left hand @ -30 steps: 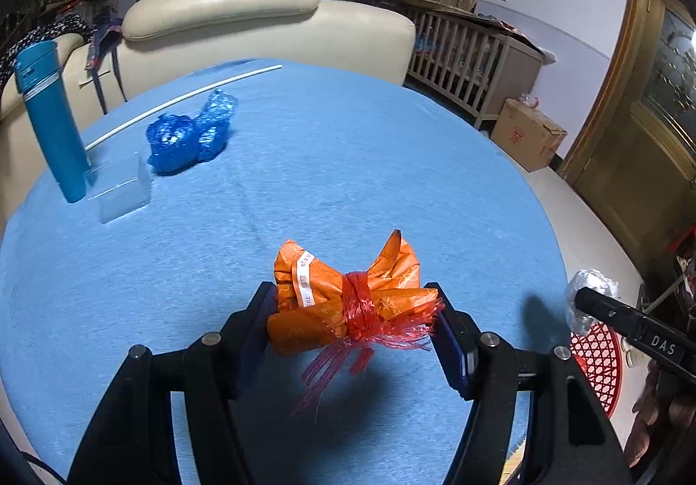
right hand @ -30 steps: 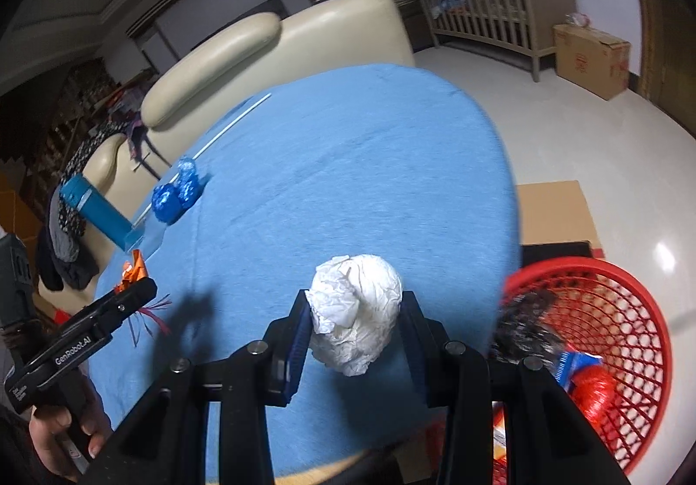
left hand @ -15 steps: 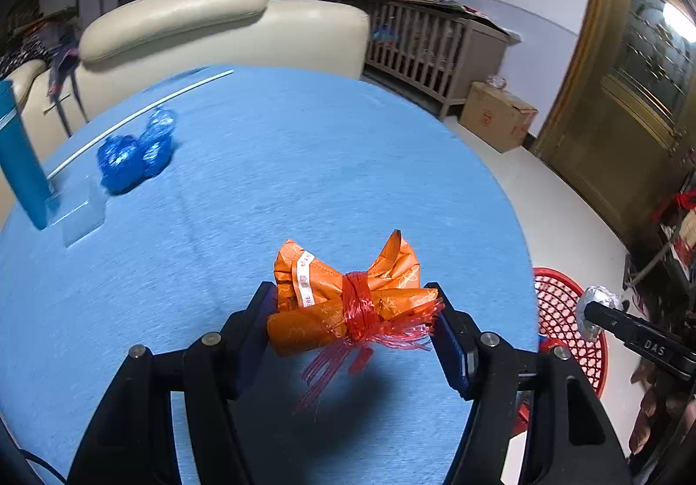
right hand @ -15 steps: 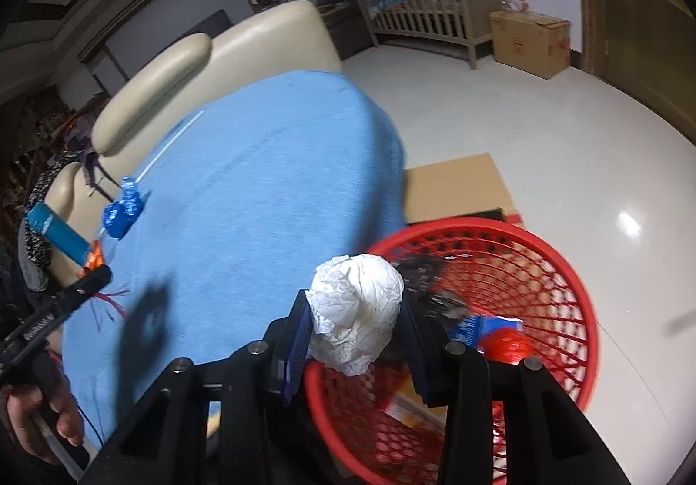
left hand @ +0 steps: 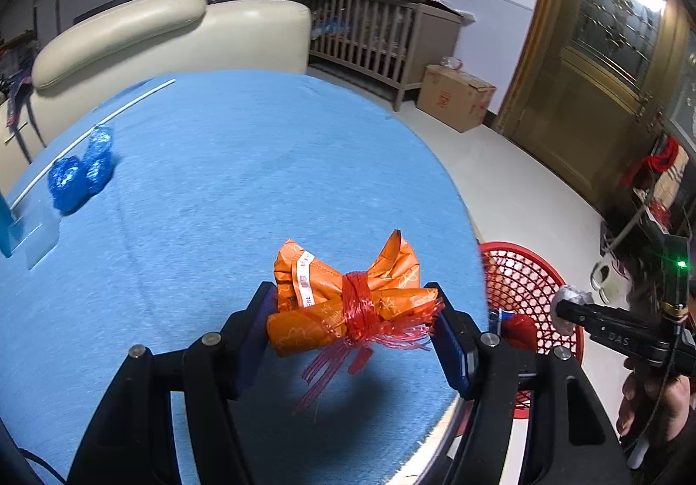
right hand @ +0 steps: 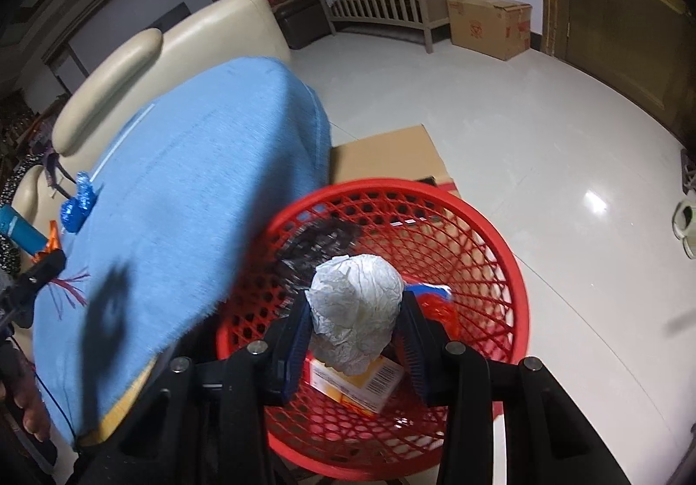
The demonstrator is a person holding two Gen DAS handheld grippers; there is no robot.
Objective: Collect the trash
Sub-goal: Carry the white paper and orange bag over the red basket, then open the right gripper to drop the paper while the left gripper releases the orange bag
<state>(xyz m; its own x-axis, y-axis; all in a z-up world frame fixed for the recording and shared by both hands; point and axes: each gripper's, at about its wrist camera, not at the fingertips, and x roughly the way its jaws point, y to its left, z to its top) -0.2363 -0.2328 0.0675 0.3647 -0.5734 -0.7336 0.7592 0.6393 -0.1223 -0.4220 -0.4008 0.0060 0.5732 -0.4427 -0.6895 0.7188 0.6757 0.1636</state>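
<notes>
My left gripper (left hand: 352,322) is shut on an orange wrapper bundle (left hand: 343,302) tied with red string and holds it above the blue table (left hand: 217,180) near its right edge. My right gripper (right hand: 354,317) is shut on a crumpled white paper ball (right hand: 354,306) and holds it over the red mesh basket (right hand: 491,259) on the floor. The basket holds a black bag, a red item and a yellow box (right hand: 361,385). A crumpled blue wrapper (left hand: 80,172) lies at the table's far left.
A white stick (left hand: 95,124) and a clear plastic box (left hand: 39,235) lie by the blue wrapper. A cream sofa (left hand: 152,32) stands behind the table. A flat cardboard sheet (right hand: 387,158) lies on the floor beyond the basket. A cardboard box (right hand: 489,24) sits by the wall.
My right gripper has carried the paper ball from over the table's edge out over the red basket. My left gripper has moved right with the orange bundle, toward the table's edge.
</notes>
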